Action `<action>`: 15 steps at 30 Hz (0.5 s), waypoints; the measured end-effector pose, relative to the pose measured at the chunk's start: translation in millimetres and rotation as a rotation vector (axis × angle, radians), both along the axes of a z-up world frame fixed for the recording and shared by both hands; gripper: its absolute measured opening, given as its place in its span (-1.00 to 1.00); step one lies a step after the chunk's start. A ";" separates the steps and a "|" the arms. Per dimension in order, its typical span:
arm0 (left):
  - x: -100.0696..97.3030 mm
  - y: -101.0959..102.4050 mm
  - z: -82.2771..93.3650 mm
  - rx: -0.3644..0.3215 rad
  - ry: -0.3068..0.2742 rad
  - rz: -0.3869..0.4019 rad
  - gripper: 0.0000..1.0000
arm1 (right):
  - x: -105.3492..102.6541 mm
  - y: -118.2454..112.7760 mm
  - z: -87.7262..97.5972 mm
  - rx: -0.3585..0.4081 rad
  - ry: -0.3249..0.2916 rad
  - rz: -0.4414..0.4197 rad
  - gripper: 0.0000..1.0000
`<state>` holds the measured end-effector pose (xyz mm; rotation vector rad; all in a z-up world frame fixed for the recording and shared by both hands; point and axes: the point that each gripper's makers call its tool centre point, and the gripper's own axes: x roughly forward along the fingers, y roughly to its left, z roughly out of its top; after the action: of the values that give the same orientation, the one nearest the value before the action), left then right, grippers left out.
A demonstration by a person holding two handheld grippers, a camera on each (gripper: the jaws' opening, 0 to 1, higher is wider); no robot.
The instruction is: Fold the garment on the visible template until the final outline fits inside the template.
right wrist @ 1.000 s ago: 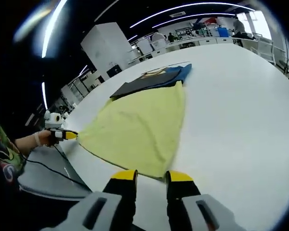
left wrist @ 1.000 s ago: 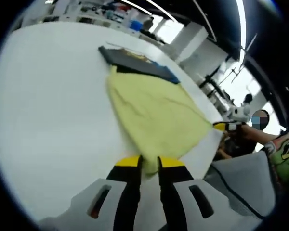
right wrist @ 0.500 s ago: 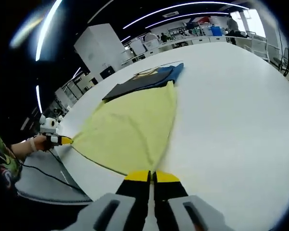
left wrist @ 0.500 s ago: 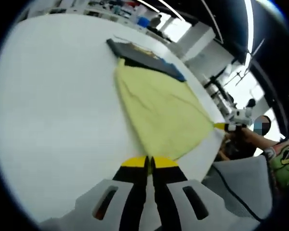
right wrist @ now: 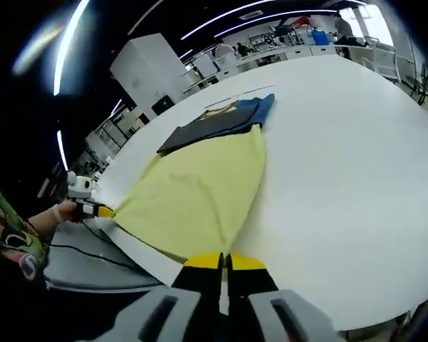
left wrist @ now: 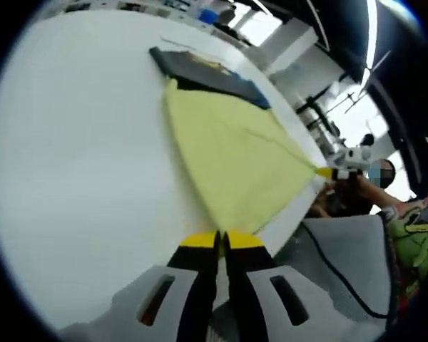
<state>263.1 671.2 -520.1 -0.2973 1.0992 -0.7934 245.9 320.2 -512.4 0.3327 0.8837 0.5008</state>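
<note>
A yellow garment [left wrist: 228,153] [right wrist: 200,189] lies spread on the white table [left wrist: 78,164] [right wrist: 342,157], its near edge stretched between the two grippers. My left gripper [left wrist: 221,240] is shut on one near corner. The right gripper [right wrist: 225,261] is shut on the other near corner. The right gripper [left wrist: 329,172] also comes into the left gripper view at the right. In the right gripper view the left gripper [right wrist: 100,211] comes in from the left. A dark flat piece with a blue part [left wrist: 203,71] [right wrist: 217,121] lies at the garment's far end, partly under it.
The table edge runs just under the garment's near side. Below it lies a grey mat [left wrist: 342,263] [right wrist: 85,267] with a black cable. A person's hand [right wrist: 60,211] holds the left gripper. White workbenches and shelves [right wrist: 299,46] stand beyond the table.
Both grippers went from open around the garment's near edge to shut on it. The near edge is pulled taut and now reaches the table edge.
</note>
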 end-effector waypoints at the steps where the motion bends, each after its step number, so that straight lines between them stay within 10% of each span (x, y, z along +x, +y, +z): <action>1: -2.0 0.8 -0.5 0.005 0.005 -0.002 -1.00 | -3.6 0.1 -0.6 0.001 0.005 0.001 -1.00; 15: -32.9 2.8 -6.5 0.013 0.099 -0.039 -1.00 | -45.9 0.6 -6.0 0.071 0.060 -0.064 -1.00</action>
<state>230.2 674.1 -526.5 -0.3070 1.2057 -0.8131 200.0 320.8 -518.4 0.4417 0.9121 0.4657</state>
